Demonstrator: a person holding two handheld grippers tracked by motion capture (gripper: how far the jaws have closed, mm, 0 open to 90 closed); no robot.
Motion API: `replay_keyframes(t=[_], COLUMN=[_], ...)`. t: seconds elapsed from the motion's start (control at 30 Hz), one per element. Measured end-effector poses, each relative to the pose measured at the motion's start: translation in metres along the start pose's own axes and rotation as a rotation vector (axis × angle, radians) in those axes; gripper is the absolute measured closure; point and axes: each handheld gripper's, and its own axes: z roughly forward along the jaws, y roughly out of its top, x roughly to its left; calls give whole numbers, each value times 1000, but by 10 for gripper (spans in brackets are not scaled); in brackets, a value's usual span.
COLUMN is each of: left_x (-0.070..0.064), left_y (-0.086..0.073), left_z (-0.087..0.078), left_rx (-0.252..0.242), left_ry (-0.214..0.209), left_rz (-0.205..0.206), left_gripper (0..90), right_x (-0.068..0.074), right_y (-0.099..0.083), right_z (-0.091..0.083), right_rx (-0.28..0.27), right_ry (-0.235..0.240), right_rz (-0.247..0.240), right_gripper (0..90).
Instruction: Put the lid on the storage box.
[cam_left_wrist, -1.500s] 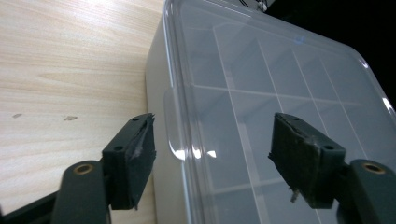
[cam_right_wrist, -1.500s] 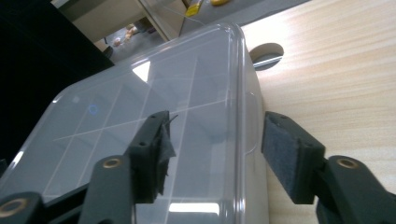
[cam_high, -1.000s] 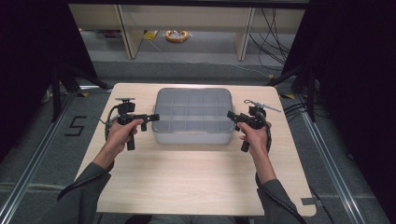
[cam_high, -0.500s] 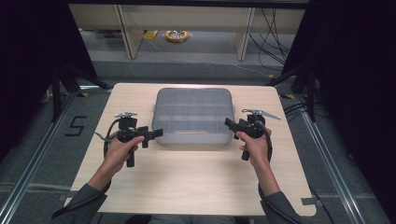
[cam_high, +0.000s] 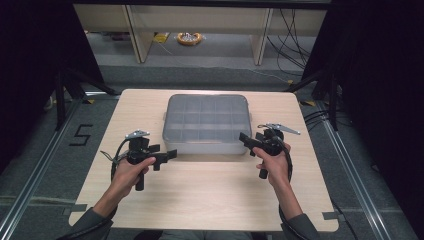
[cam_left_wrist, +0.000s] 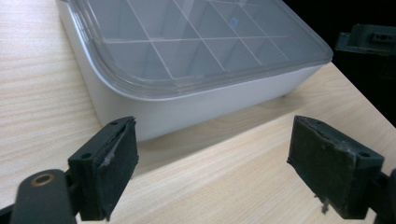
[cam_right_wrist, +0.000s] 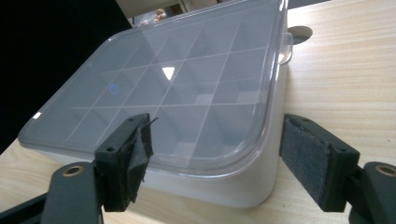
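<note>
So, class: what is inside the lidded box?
Through the clear lid, the box shows dividers forming a grid of compartments, and those visible look empty. Glare blurs some cells, so small items could be missed.

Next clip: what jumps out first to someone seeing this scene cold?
A grey compartment box with a clear lid sits mid-table on the pale wooden table, its grid of dividers showing through. The left gripper and right gripper flank its near corners, jaws open, not touching it.
</note>
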Motion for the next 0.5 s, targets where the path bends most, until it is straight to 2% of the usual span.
replay_keyframes(t=[0.03,0.1,0.13,0.17,0.2,0.23,0.27,0.3,0.33,0.37,0.4,0.43,0.47,0.5], left_x=[-2,-3,-4,-5,-7,-8,-9,-10,-10,-11,-12,-13,-14,-15], left_y=[-2,-4,-6,-7,-8,-9,-11,-12,-13,-15,-17,-18,-20,-21], left_z=[0,0,0,0,-1,-1,-1,-2,-2,-2,-2,-1,-1,-2], left_rx=[2,6,7,13,15,14,14,15,18,19,20,20,23,26], left_ry=[-2,-4,-10,-17,-13,-19,-21,-19,-23,-25,-26,-28,-30,-28], left_rz=[-1,15,5,14,11,16,18,23,26,25,23,27,27,31], left_gripper=[150,150,150,150,150,150,151,151,150,151,151,150,151,150], right_x=[-1,3,2,2,3,7,5,5,5,5,9,6,6,8], right_y=[0,-1,-2,-3,-3,-4,-4,-5,-5,-6,-7,-8,-9,-10], right_z=[-1,-5,-5,-5,-7,-9,-10,-10,-12,-13,-15,-15,-16,-17], right_rx=[-1,15,16,-3,0,7,0,-5,-3,-9,5,3,12,11], right_ry=[-8,3,-4,3,0,4,8,-3,16,9,16,3,-4,16], right_rz=[-32,-20,-39,-43,-40,-2,-40,-37,-35,-49,-1,-54,-64,-44], right_gripper=[261,255,255,254,252,252,251,251,251,250,250,249,249,248])
